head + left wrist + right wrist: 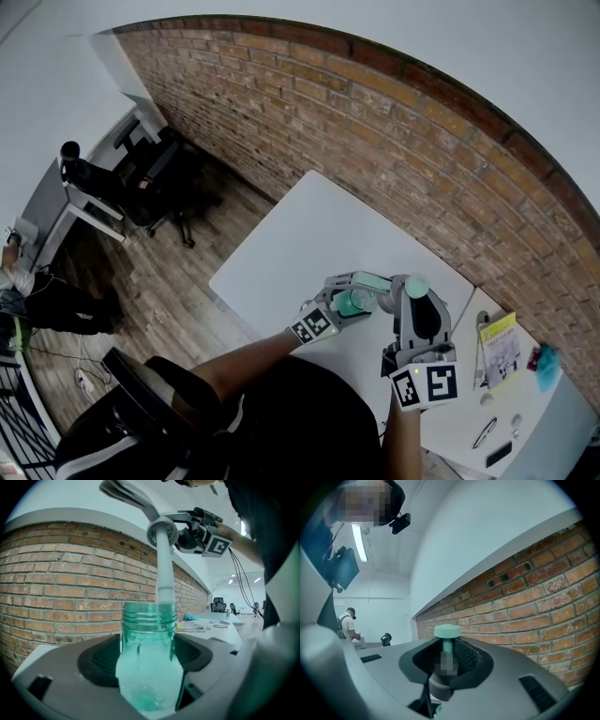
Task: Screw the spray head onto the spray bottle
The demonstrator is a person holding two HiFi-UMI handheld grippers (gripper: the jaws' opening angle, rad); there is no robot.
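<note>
Nearest, the left gripper (pixel 359 299) clamps the translucent teal plastic spray bottle (pixel 149 667), upright over the white tabletop (pixel 300 244). To its right, the right gripper (pixel 447 660) pinches the grey-collared green-topped spray head (pixel 161 532). Its dip tube (pixel 164 573) is already in the neck, so seating and screwing remain.

Site type: office / open workrm. Evidence:
- exposed brick wall (pixel 394 122) along one side
- white tables (pixel 300 244), papers (pixel 497 349) on the next one
- black swivel chairs (pixel 155 178) by a white desk (pixel 89 211)
- wood-plank floor (pixel 178 281)
- ceiling strip lights (pixel 232 581)
- person (pixel 347 623) standing in bkgd
</note>
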